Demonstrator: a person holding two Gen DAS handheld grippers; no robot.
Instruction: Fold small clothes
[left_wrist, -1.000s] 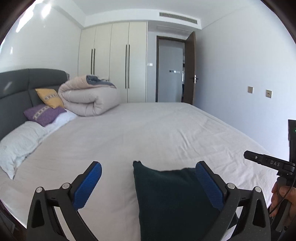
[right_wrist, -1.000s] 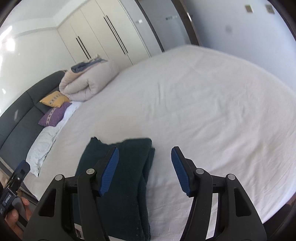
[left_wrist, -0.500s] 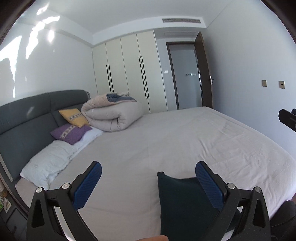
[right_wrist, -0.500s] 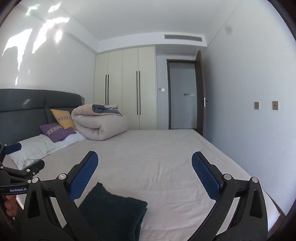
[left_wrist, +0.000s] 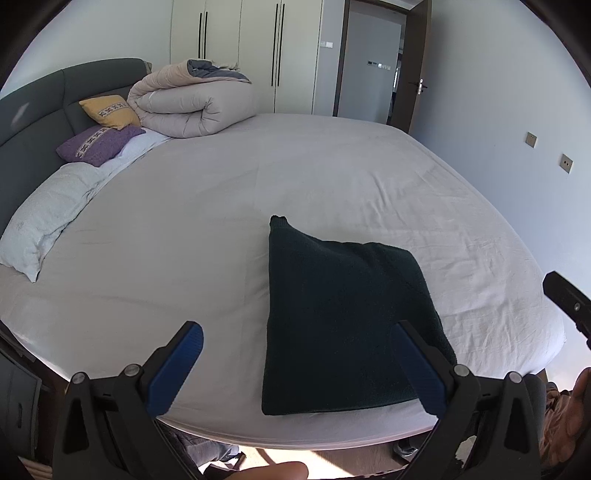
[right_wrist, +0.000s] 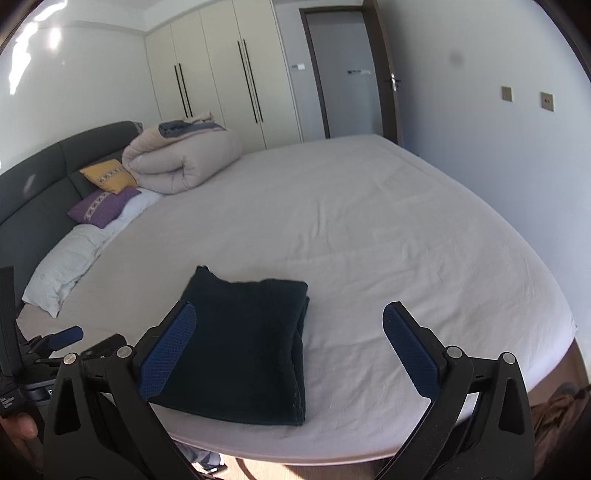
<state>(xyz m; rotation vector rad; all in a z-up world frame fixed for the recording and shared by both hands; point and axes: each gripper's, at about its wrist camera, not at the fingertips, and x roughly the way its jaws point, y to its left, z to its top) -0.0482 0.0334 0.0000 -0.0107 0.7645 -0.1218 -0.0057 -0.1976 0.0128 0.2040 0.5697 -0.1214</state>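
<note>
A dark green garment (left_wrist: 343, 314) lies folded into a flat rectangle near the front edge of the white bed (left_wrist: 295, 177). It also shows in the right wrist view (right_wrist: 243, 343). My left gripper (left_wrist: 297, 365) is open and empty, held above the bed's front edge, with its right finger over the garment's near right part. My right gripper (right_wrist: 290, 350) is open and empty, above the front edge, with the garment under its left finger. The left gripper's tip (right_wrist: 62, 338) shows at the left of the right wrist view.
A rolled beige duvet (left_wrist: 192, 99), a yellow cushion (left_wrist: 109, 110), a purple cushion (left_wrist: 98, 144) and a white pillow (left_wrist: 48, 214) lie at the grey headboard (left_wrist: 33, 110) on the left. Wardrobes (left_wrist: 243, 51) and a door (left_wrist: 373, 59) stand at the back.
Both grippers tilted back down toward the bed after pointing up at the room. The folded garment lies where it was. Both grippers stay open.
</note>
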